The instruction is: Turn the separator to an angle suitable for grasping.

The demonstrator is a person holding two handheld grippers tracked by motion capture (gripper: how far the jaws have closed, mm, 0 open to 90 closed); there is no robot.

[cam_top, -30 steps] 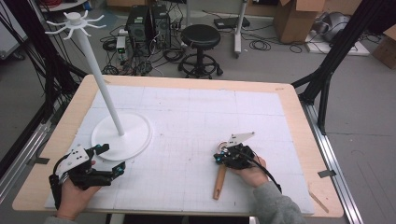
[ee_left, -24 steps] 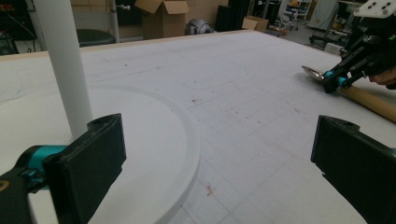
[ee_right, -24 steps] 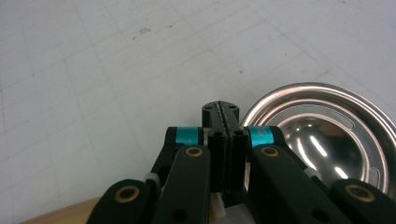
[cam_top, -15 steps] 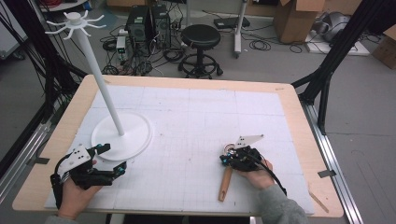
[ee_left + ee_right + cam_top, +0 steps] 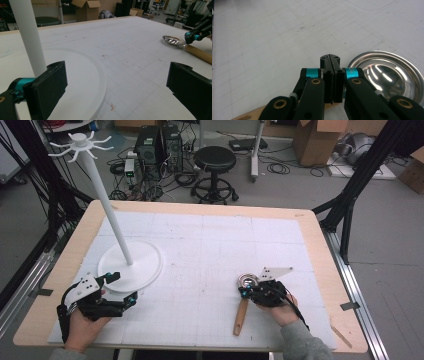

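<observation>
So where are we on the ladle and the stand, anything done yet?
Done: nothing visible. The ladle lies flat on the table, apart from the white stand, and the hooks are bare. In hand: the right gripper sits over the handle by the bowl, jaws pressed together with nothing between. The left gripper is open at the stand's base. Left, probably: grip, lift, hang.

Glossy metal ladle bowl (image 5: 387,75) on a smooth wooden handle (image 5: 241,316); matt white plastic stand (image 5: 131,266); matt black gripper (image 5: 331,65)
</observation>
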